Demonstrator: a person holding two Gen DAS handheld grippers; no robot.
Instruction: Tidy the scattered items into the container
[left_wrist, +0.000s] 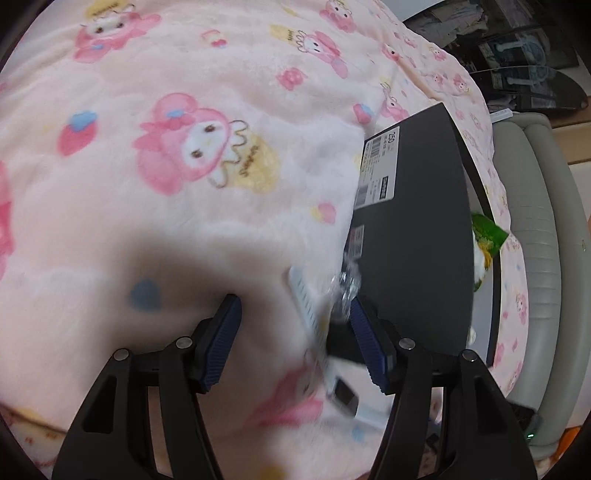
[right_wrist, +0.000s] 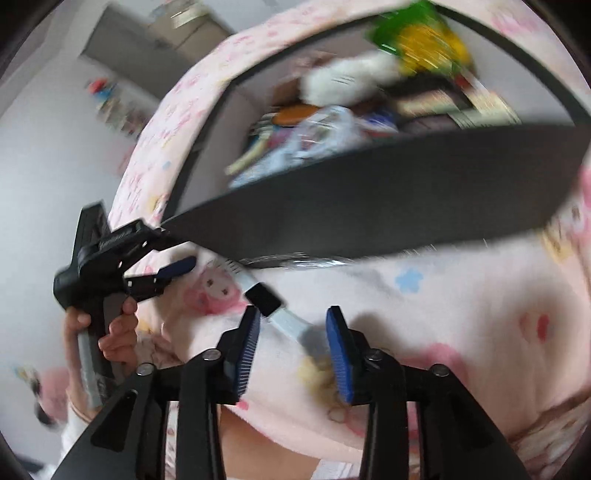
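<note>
A light blue comb (left_wrist: 308, 310) with a black tag (left_wrist: 345, 397) lies on the pink cartoon blanket (left_wrist: 184, 221), close to the black box (left_wrist: 413, 221). My left gripper (left_wrist: 295, 306) is open, the comb's toothed end lying loose between its fingers. A crinkled clear wrapper (left_wrist: 345, 288) sits against the box by the right fingertip. In the right wrist view my right gripper (right_wrist: 293, 314) is open too, astride the comb's handle (right_wrist: 291, 326) without pressing it. The left gripper (right_wrist: 173, 254), held by a hand (right_wrist: 118, 332), shows at the box's corner.
The black box (right_wrist: 369, 206) is open on top and holds a white plush (right_wrist: 343, 81), a green and yellow pack (right_wrist: 417, 40) and several other items. A grey padded chair (left_wrist: 532, 221) stands beyond the blanket's right edge. Shelves are at the far right.
</note>
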